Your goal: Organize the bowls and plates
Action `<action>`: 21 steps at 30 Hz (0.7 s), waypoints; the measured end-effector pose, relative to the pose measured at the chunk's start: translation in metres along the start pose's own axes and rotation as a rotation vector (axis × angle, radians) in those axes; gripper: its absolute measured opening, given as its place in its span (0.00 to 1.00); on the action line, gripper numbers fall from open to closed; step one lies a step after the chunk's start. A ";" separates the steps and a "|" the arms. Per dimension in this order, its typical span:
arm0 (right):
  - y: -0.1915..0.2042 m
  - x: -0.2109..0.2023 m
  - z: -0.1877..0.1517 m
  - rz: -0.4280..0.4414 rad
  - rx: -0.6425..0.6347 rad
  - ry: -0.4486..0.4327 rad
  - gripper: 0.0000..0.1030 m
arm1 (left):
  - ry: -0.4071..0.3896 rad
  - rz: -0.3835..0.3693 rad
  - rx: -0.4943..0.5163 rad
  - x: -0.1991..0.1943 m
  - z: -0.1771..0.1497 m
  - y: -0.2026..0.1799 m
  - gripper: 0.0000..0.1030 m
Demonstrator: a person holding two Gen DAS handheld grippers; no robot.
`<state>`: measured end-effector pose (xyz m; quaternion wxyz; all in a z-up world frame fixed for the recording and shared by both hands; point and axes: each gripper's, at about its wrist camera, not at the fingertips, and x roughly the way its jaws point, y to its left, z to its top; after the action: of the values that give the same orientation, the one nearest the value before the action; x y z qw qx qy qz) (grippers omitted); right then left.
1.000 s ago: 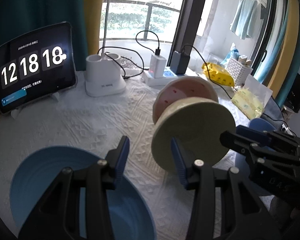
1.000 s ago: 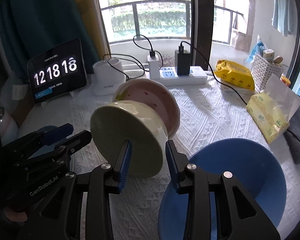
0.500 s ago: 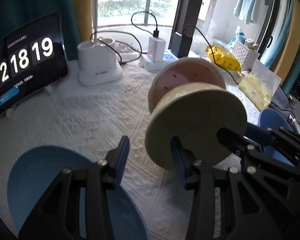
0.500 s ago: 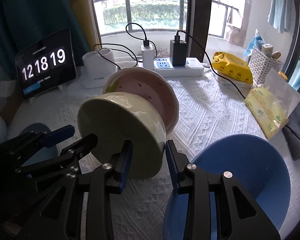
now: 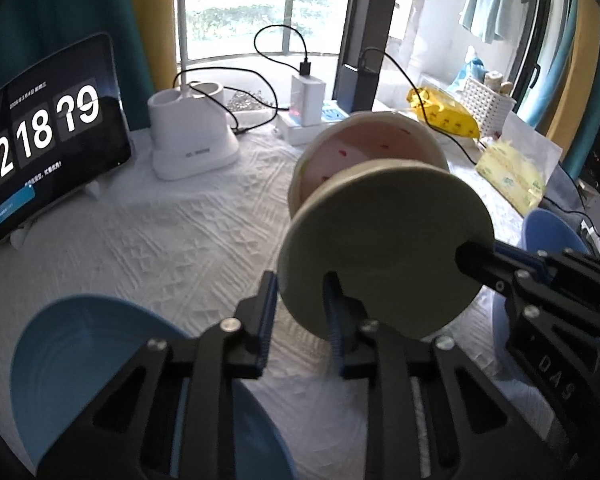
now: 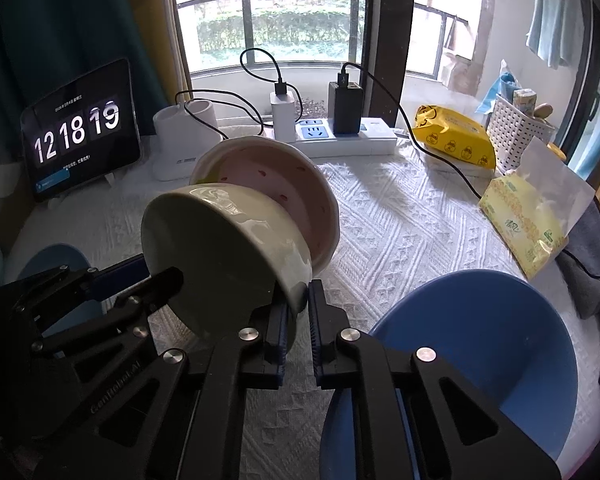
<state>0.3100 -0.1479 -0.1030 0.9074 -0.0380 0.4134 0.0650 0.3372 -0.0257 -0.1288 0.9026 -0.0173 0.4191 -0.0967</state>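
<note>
A cream bowl [image 5: 384,248] [image 6: 220,264] lies tilted on its side, nested in a pink bowl [image 5: 352,148] [image 6: 276,176], both mouths facing me. My left gripper [image 5: 300,316] [image 6: 152,272] has the bowl's rim on the left between its jaws, which are closing, and the pads touch it. My right gripper [image 6: 298,332] [image 5: 480,254] is shut on the rim at the opposite side. A light blue bowl [image 5: 100,380] [image 6: 52,260] sits below the left gripper. A darker blue bowl [image 6: 480,340] [image 5: 552,228] sits below the right one.
On the white tablecloth [image 6: 400,220] a tablet clock [image 6: 80,132] stands at the back left beside a white holder [image 5: 188,136]. A power strip with chargers [image 6: 340,132] lies by the window. Yellow packs [image 6: 456,140], a tissue pack [image 6: 524,216] and a white basket [image 6: 520,124] crowd the right.
Both grippers' jaws have narrowed from open onto the cream bowl's rim. The nested bowls now look closer in both views. The clock moved from 18 to 19.
</note>
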 end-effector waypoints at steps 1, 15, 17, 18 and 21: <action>-0.001 -0.001 0.000 0.004 0.006 -0.001 0.10 | -0.002 -0.004 -0.003 -0.001 0.000 0.001 0.21; -0.006 -0.016 0.002 0.053 0.021 -0.029 0.09 | -0.068 -0.027 0.012 -0.020 0.001 0.004 0.21; -0.005 -0.014 0.001 0.052 0.020 -0.021 0.08 | -0.045 -0.036 0.005 -0.015 -0.002 0.006 0.21; -0.005 -0.013 0.000 0.054 0.024 -0.007 0.08 | -0.038 -0.038 0.002 -0.014 -0.003 0.007 0.20; -0.003 -0.015 -0.002 0.054 0.015 0.001 0.08 | -0.040 -0.039 0.016 -0.018 -0.005 0.006 0.20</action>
<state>0.2992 -0.1525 -0.0934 0.9054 -0.0202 0.4152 0.0863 0.3231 -0.0162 -0.1191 0.9087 -0.0203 0.4000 -0.1174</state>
